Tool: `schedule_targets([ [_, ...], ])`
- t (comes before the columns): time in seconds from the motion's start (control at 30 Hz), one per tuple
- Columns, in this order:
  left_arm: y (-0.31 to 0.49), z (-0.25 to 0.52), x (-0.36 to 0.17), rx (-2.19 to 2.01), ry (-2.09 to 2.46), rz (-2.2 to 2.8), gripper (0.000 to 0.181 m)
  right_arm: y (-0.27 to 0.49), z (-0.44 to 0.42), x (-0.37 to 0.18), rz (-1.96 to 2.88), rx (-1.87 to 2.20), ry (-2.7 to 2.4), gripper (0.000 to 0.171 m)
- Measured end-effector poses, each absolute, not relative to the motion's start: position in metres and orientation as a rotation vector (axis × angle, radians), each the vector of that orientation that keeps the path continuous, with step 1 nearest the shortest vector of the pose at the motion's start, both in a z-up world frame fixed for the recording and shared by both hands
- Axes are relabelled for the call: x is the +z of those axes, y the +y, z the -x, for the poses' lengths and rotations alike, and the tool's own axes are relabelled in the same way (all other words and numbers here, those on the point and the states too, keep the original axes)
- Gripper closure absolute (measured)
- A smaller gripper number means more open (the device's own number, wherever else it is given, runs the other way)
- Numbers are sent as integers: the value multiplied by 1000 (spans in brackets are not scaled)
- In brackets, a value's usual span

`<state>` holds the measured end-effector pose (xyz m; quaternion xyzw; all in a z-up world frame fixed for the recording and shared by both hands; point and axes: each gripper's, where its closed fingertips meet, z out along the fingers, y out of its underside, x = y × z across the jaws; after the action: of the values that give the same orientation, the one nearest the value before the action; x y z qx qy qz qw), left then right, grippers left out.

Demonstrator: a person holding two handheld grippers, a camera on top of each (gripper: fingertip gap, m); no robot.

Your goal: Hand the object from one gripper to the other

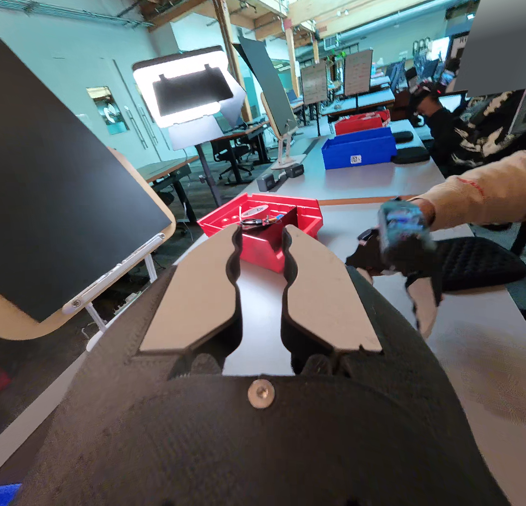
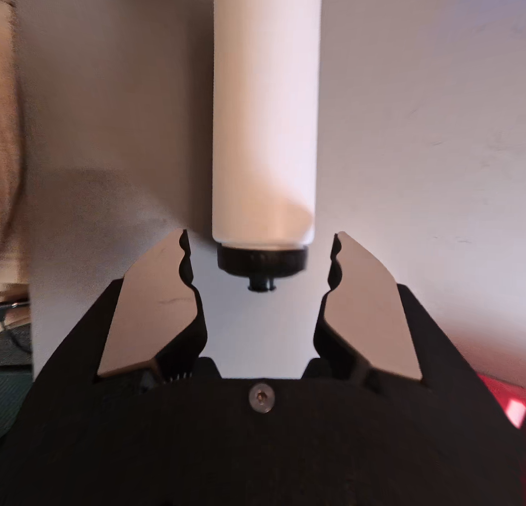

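A white cylindrical bottle with a black cap lies on the white table, cap end toward me. My right gripper is open wide. Its fingertips flank the cap without touching it. In the left wrist view the right gripper shows blurred at the right, pointing down at the table, held by a hand in a beige sleeve. My left gripper is open and empty above the table's left part. The bottle does not show in that view.
A red bin with small items stands just beyond my left gripper; a red patch shows at the right wrist view's lower right. A black board on a stand is left, a black mesh chair right, a blue bin and dumbbell farther back. The tips of one gripper are about 25 cm away from the tips of the other.
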<state>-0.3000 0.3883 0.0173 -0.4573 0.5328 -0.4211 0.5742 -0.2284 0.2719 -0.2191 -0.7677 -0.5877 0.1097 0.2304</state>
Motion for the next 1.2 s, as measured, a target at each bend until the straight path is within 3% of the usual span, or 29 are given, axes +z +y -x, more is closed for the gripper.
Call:
schedule_targets([
  [0.07, 380, 296, 11, -970, 1310, 1079, 150, 283, 226, -254, 2169, 190, -1686, 85],
  [0.1, 376, 294, 7, -959, 1341, 1085, 148, 288, 225, -264, 2166, 145, -1725, 79],
  [0.17, 369, 291, -5, -948, 1423, 1111, 140, 292, 229, -259, 2164, 155, -1753, 81],
  [0.33, 354, 281, -44, -922, 1657, 1178, 120, 311, 219, -206, 2100, 34, -1788, 84],
  [0.57, 341, 259, -79, -870, 1792, 1211, 107, 335, 185, -112, 2062, -114, -1689, 84],
  [0.7, 350, 249, -92, -618, 1807, 1247, 95, 329, 176, -96, 2061, -312, -1804, 84],
  [0.9, 336, 232, -117, -614, 1880, 1275, 81, 324, 190, -70, 1975, -528, -1960, 85],
  [1.1, 337, 223, -103, -681, 1791, 1215, 87, 318, 207, -45, 1922, -544, -2019, 85],
  [1.2, 342, 227, -77, -858, 1660, 1197, 88, 329, 225, -7, 1771, -521, -1840, 84],
])
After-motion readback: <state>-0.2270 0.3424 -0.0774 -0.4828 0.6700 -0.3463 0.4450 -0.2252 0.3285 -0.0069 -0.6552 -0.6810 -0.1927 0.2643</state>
